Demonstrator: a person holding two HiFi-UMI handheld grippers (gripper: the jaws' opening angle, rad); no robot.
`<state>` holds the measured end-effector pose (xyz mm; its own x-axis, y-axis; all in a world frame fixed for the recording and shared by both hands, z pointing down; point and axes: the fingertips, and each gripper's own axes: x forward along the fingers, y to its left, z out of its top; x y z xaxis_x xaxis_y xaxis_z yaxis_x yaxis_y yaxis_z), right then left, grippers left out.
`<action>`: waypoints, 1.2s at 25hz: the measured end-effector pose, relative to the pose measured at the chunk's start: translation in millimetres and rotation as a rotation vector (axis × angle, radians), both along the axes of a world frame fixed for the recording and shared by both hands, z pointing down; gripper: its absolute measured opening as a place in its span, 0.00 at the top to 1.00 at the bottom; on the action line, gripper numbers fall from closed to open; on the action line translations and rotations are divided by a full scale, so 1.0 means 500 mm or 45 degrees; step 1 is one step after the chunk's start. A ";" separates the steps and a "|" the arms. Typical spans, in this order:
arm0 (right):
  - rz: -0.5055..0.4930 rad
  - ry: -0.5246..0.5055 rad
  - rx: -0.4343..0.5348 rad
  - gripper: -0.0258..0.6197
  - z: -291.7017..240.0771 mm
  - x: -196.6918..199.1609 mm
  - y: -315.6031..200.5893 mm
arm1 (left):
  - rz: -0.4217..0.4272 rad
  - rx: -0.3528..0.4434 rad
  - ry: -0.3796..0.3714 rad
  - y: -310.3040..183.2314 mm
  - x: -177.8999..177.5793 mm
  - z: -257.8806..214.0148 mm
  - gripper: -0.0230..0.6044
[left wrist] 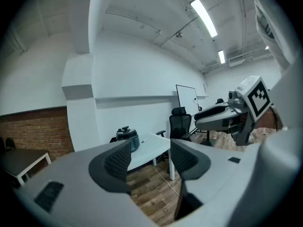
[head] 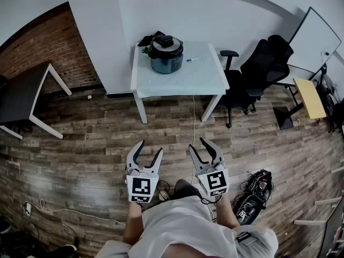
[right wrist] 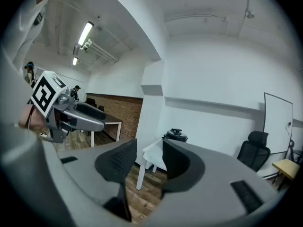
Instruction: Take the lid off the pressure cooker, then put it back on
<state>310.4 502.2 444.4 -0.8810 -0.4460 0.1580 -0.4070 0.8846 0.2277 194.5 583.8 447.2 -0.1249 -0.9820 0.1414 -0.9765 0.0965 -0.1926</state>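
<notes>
The dark pressure cooker (head: 166, 53) stands on the back left part of a white table (head: 183, 80), its black lid (head: 166, 41) on top with a knob. It also shows small and far off as the cooker (left wrist: 128, 138) in the left gripper view and as the cooker (right wrist: 176, 135) in the right gripper view. My left gripper (head: 150, 152) and right gripper (head: 205, 146) are held side by side low over the wooden floor, several steps short of the table. Both are open with nothing between their jaws.
A marker pen (head: 193, 59) lies on the table right of the cooker. A black office chair (head: 252, 79) stands at the table's right, a dark table (head: 24, 98) at far left. A white cable (head: 193, 120) runs down from the table; a bag and cables (head: 252, 195) lie at my right.
</notes>
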 end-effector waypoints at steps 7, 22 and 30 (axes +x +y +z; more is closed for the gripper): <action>0.000 -0.059 -0.015 0.67 0.018 -0.044 -0.017 | 0.021 -0.008 0.009 -0.028 -0.024 0.017 0.56; -0.077 -0.046 -0.040 0.68 0.005 -0.205 -0.273 | -0.044 -0.027 0.010 -0.289 -0.170 0.002 0.56; -0.133 -0.076 -0.053 0.69 -0.013 -0.274 -0.450 | -0.081 -0.031 -0.011 -0.463 -0.223 -0.030 0.57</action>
